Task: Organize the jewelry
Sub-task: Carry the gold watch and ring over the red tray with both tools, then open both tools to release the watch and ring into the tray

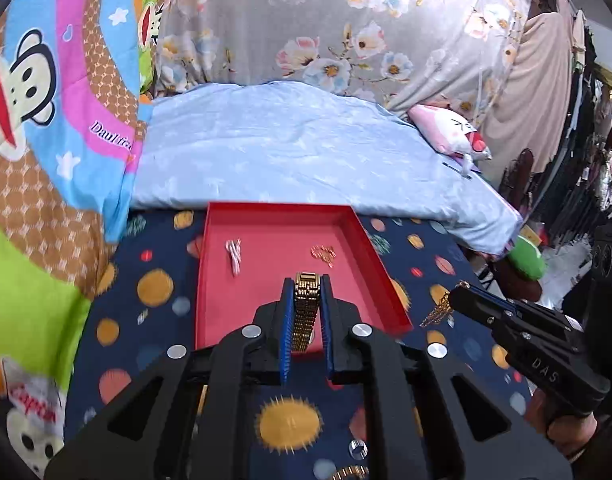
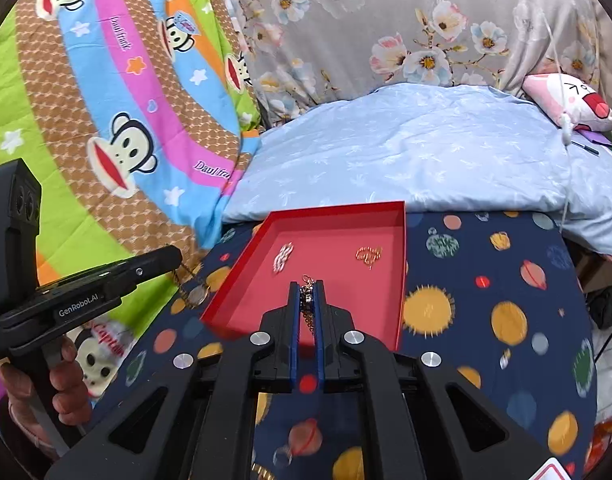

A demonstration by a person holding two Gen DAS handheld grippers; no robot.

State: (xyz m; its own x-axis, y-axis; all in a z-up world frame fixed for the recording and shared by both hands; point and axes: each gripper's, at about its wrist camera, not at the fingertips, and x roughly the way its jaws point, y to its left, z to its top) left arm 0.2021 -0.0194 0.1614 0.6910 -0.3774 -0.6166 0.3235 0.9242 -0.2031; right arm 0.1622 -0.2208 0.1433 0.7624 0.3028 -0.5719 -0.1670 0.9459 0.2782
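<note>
A shallow red tray [image 1: 380, 268] [image 2: 402, 280] lies on a navy planet-print cloth. In it lie a silver-white chain [image 1: 233, 254] [image 2: 283, 256] at the left and a rose-gold chain [image 1: 324, 254] [image 2: 369, 256] at the right. My left gripper [image 1: 306, 280] is shut on a gold watch [image 1: 306, 312] and holds it over the tray's near part; the watch also hangs from it in the right wrist view [image 2: 195, 294]. My right gripper [image 2: 307, 284] is shut on a gold chain necklace [image 2: 308, 304], which dangles from it beside the tray in the left wrist view [image 1: 438, 308].
A light blue quilt [image 1: 289, 148] lies behind the tray, with a monkey-print blanket [image 1: 45, 120] at the left and a floral cover behind. A silver ring [image 1: 358, 449] and another gold piece [image 1: 350, 472] lie on the cloth near me. A pink pillow [image 2: 574, 100] sits at the right.
</note>
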